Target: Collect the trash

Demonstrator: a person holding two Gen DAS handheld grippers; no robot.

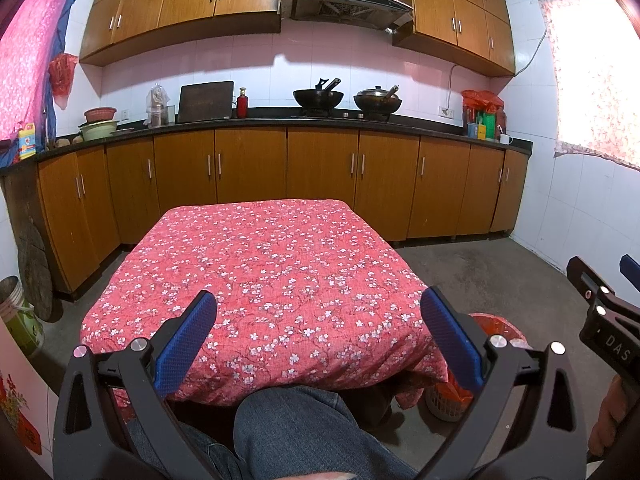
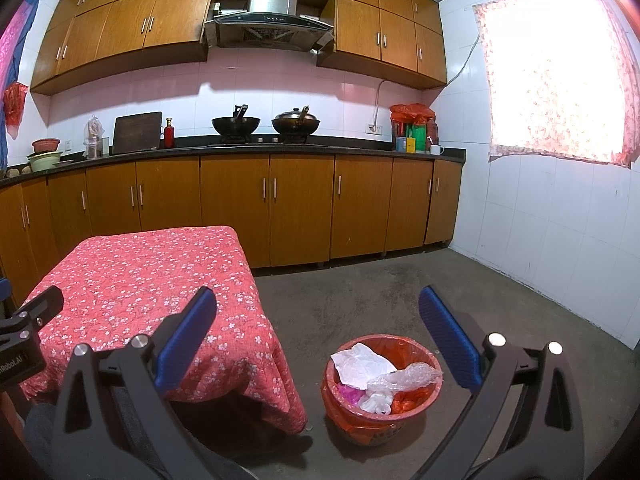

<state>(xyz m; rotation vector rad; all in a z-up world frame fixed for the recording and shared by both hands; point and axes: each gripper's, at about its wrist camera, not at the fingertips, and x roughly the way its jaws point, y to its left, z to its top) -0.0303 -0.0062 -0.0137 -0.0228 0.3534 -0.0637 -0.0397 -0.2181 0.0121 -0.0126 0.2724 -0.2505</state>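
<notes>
Here the left gripper (image 1: 318, 332) hangs wide apart and empty over the near edge of the worktop (image 1: 256, 264), which a red flowered cloth covers wholly; the right gripper (image 2: 318, 330) is likewise spread wide with nothing in it, above the floor (image 2: 400, 288); the bin (image 2: 382, 420), lined in red plastic, stands on the floor just beside the worktop's corner, with crumpled paper (image 2: 360, 364) and clear wrap (image 2: 404, 378) inside; in the left view the bin is mostly hidden behind a finger and the cloth; a knee in jeans (image 1: 296, 428) fills the bottom
</notes>
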